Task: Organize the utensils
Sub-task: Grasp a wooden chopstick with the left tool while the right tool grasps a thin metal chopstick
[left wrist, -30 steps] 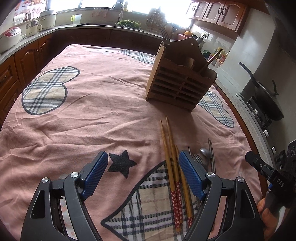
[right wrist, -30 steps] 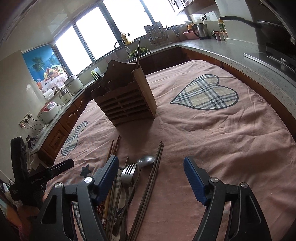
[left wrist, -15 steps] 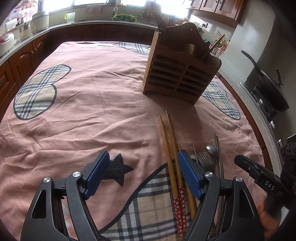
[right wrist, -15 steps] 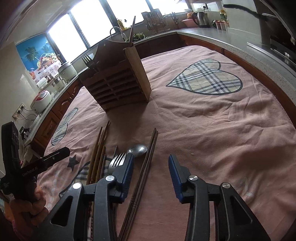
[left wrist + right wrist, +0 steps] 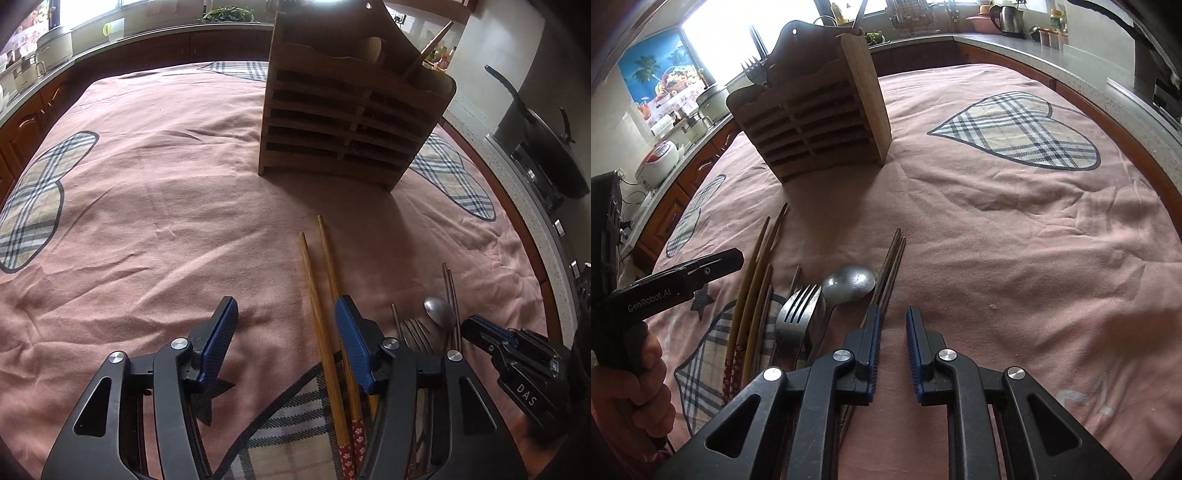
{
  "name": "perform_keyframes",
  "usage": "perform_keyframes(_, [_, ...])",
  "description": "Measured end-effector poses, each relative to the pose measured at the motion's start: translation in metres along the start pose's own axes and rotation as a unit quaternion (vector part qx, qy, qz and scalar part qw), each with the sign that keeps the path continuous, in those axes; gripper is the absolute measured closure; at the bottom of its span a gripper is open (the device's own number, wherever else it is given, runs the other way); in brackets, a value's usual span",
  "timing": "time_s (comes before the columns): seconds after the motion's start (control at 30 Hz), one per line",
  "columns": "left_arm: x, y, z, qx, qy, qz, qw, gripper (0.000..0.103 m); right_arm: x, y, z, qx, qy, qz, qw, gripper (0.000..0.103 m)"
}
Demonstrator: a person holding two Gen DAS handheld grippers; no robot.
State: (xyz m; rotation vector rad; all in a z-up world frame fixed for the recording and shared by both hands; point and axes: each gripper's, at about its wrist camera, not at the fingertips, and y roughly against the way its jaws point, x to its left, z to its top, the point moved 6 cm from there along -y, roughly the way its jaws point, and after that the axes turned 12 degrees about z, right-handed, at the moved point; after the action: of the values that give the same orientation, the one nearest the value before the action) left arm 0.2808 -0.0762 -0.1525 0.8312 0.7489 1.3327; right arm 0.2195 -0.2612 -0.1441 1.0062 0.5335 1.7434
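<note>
From my left wrist view I saw the left gripper (image 5: 286, 321) with jaws wide, nothing between them but pink cloth (image 5: 155, 206) covering the desk. The wooden chopsticks (image 5: 325, 306) lay just inside my right-hand jaw, running forward toward the wooden utensil holder (image 5: 351, 122) standing ahead and slightly right. Beyond that jaw lay the fork (image 5: 413, 328), the spoon (image 5: 439, 312) and the dark metal chopsticks (image 5: 451, 291); the right gripper's nose showed past them.

The right wrist view gave what the left could not: a fork (image 5: 755, 72) standing tines-up in the holder (image 5: 820, 122), and the loose pile seen from its other side. There the right gripper (image 5: 892, 336) had jaws narrow, a slim gap between the blue pads, nothing gripped. The metal chopsticks (image 5: 888, 269) ran out ahead from beside the left-hand jaw; I could not tell whether it touched them. The spoon (image 5: 849, 282) and fork (image 5: 798, 310) lay just left of that jaw, the wooden chopsticks (image 5: 757, 273) further left, near the left gripper (image 5: 683, 277) held in a hand (image 5: 631, 384).

Only the left view showed the dark pan (image 5: 546, 147) off to the right.
</note>
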Motion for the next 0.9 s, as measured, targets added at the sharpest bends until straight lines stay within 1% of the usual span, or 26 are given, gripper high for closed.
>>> perform_keyframes(0.07, [-0.001, -0.006, 0.001, 0.005, 0.000, -0.003, 1.0000, 0.053, -0.003, -0.002, 0.001, 0.009, -0.001, -0.006, 1.000, 0.096])
perform_keyframes(0.13, [0.001, -0.007, 0.004, 0.005, 0.002, -0.005, 1.0000, 0.053, -0.004, -0.001, 0.003, 0.005, -0.011, 0.010, 1.000, 0.096])
perform_keyframes(0.2, [0.002, -0.008, 0.006, 0.006, 0.002, -0.009, 0.9999, 0.053, -0.004, 0.002, 0.005, -0.002, -0.016, 0.014, 1.000, 0.096])
perform_keyframes(0.3, [0.001, -0.013, 0.010, 0.004, -0.009, 0.000, 1.0000, 0.055, 0.001, 0.000, 0.005, 0.006, -0.013, 0.022, 1.000, 0.096])
perform_keyframes(0.37, [0.000, -0.015, 0.013, 0.001, -0.014, 0.004, 0.9999, 0.055, 0.004, -0.005, 0.005, 0.011, -0.006, 0.020, 1.000, 0.096])
perform_keyframes(0.43, [-0.002, -0.016, 0.014, -0.003, -0.024, 0.009, 0.9997, 0.055, 0.005, -0.007, 0.008, 0.011, 0.004, 0.005, 1.000, 0.096])
perform_keyframes(0.5, [-0.003, -0.016, 0.013, -0.006, -0.033, 0.014, 0.9993, 0.056, 0.003, -0.009, 0.011, 0.012, 0.004, 0.001, 1.000, 0.096])
perform_keyframes(0.57, [0.000, -0.015, 0.012, -0.006, -0.035, 0.010, 0.9993, 0.057, 0.001, -0.008, 0.013, 0.010, -0.015, 0.022, 1.000, 0.096])
perform_keyframes(0.7, [0.002, -0.013, 0.008, 0.000, -0.036, 0.007, 0.9993, 0.060, 0.006, -0.010, 0.009, 0.020, -0.013, 0.026, 0.999, 0.096])
perform_keyframes(0.8, [0.000, -0.013, 0.008, -0.002, -0.045, 0.012, 0.9989, 0.059, 0.012, -0.013, 0.011, 0.026, 0.012, 0.001, 1.000, 0.096])
perform_keyframes(0.9, [-0.003, -0.016, 0.013, -0.001, -0.046, 0.012, 0.9989, 0.059, 0.008, -0.017, 0.017, 0.026, 0.015, -0.005, 1.000, 0.097])
